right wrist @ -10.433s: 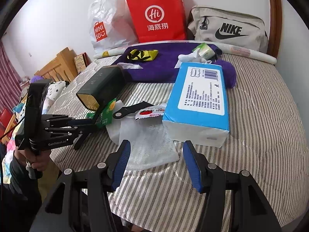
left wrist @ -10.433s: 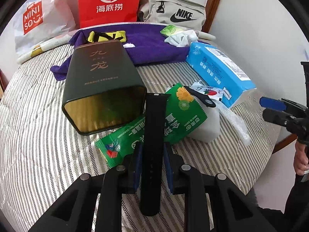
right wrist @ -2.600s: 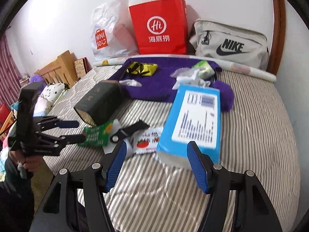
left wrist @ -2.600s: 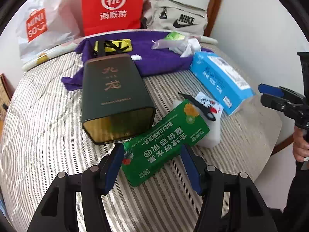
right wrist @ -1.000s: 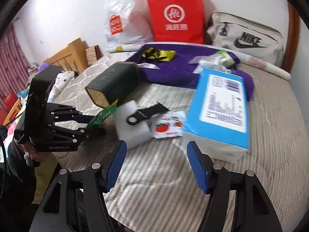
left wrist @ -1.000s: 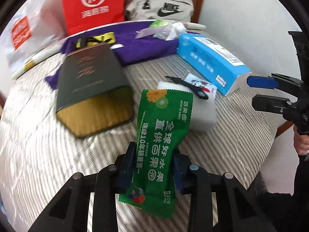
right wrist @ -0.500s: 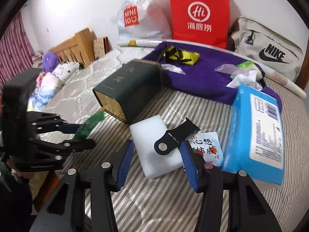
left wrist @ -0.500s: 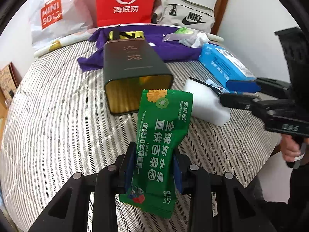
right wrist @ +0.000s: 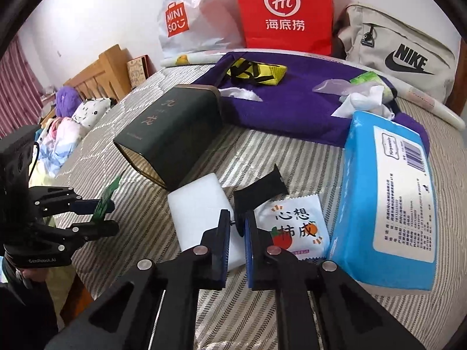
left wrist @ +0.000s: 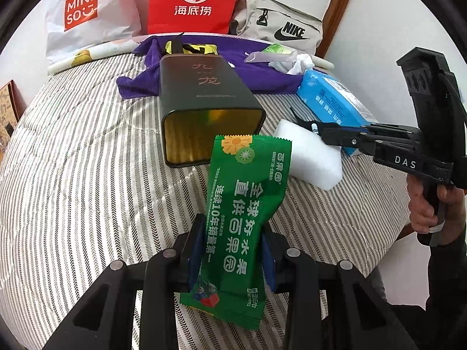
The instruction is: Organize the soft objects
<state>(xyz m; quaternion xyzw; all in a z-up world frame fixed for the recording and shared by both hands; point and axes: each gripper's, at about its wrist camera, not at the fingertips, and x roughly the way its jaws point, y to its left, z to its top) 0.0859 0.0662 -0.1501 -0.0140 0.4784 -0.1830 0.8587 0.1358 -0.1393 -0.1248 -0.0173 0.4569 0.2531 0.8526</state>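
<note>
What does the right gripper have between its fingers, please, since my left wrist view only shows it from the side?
Observer: The right gripper has just been closing, and its jaws now pinch the near end of the black strap.
Operator: Thank you. Is anything hidden behind it?
Observer: Yes. A white sachet with a tomato print lies between the white foam block and the blue tissue pack.
Operator: Has my packet reached the tin?
Observer: No. Seen edge-on in the left gripper, the green packet stops short of the dark tin and its open mouth.
</note>
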